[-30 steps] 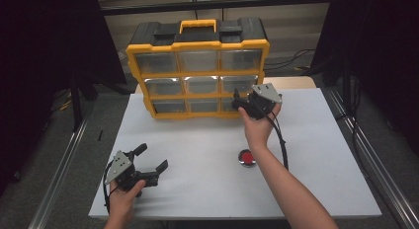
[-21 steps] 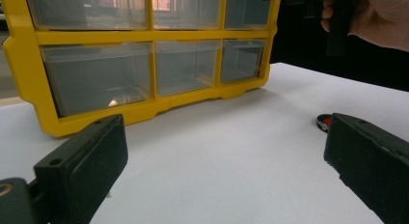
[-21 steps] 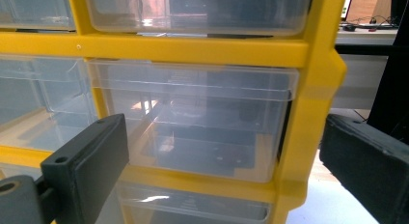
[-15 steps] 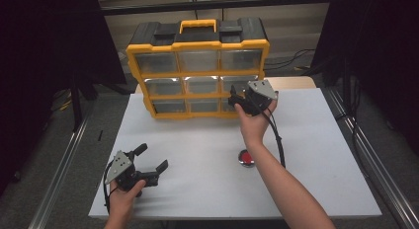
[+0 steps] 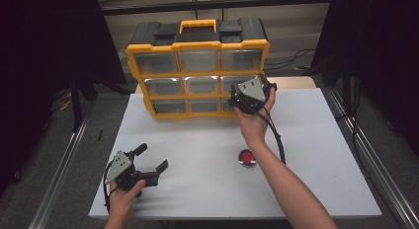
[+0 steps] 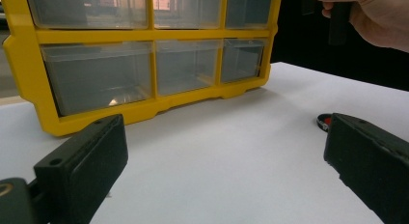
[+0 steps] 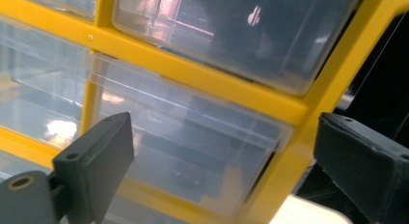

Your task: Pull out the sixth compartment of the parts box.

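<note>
Reaching for a drawer in the yellow cabinet (image 5: 197, 66)

Right gripper (image 5: 236, 101), fingers spread, faces the clear middle-right drawer (image 7: 193, 147) holding a small dark item; left gripper (image 5: 150, 160) rests released on the bench (image 5: 321, 155) near a red cap (image 5: 246, 157).

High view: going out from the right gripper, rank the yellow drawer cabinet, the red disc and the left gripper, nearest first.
From the right gripper:
1. Yellow drawer cabinet, right at its jaws, by the middle-right drawer.
2. Red disc, on the table nearer the person.
3. Left gripper, at the table's near left.
</note>
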`<state>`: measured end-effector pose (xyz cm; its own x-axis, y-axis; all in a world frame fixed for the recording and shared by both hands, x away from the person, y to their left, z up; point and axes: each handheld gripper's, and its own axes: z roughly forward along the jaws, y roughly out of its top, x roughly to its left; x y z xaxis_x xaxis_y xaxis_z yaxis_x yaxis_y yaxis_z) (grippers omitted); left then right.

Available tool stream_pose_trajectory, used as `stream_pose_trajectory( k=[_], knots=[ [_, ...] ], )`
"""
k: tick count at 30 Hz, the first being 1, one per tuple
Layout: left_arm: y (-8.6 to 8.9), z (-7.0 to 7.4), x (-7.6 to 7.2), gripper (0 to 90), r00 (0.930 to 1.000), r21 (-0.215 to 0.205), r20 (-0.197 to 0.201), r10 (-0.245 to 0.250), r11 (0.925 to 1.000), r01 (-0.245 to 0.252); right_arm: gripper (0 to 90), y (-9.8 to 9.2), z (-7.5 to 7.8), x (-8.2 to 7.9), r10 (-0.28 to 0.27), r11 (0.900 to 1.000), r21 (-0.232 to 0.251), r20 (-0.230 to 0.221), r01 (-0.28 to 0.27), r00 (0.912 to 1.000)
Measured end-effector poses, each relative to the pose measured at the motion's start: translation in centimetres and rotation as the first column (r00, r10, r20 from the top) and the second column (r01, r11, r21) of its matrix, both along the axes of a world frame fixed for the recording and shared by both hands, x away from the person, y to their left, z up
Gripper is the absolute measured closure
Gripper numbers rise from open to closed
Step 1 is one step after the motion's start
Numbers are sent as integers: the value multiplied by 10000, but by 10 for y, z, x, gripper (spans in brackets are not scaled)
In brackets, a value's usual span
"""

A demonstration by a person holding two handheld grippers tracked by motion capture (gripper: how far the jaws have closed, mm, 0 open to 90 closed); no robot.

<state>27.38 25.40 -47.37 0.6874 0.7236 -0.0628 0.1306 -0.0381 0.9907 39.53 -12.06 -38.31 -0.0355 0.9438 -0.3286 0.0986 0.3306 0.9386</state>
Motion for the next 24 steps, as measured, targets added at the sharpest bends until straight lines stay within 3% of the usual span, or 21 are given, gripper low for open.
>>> stream_pose_trajectory(
  k=[1,3,4,10,12,15,16,17,18,24],
  knots=[
    [0,0,0,18,10000,0,0,0,10000,0,73,0,0,0,0,10000,0,0,0,10000],
    [0,0,0,18,10000,-66,-29,-39,10000,38,82,1,1,0,-95,9985,-543,88,100,9999],
    [2,0,0,18,10000,243,10,-31,9997,31,92,2,2,0,-159,9943,-1049,211,180,9997],
    [2,0,0,18,10000,242,20,-21,9997,21,120,5,1,0,-319,9705,-2372,557,443,9979],
    [2,0,0,18,10000,255,18,-11,9997,11,125,5,1,0,-321,9671,-2503,552,450,9980],
    [1,0,0,18,10000,185,-58,-53,9998,54,146,6,0,0,-390,9469,-3157,752,608,9964],
    [1,0,0,18,10000,183,-59,-51,9998,52,146,6,0,0,-390,9469,-3157,752,608,9964],
    [1,0,0,18,10000,172,-64,-61,9998,62,157,6,1,1,-429,9390,-3374,782,669,9960],
    [1,0,0,18,10000,172,-64,-61,9998,62,157,6,1,1,-429,9390,-3374,782,669,9960],
    [0,-1,1,18,9999,82,-41,-128,9999,128,207,7,0,1,-373,9133,-4020,782,658,9962]
  ],
)
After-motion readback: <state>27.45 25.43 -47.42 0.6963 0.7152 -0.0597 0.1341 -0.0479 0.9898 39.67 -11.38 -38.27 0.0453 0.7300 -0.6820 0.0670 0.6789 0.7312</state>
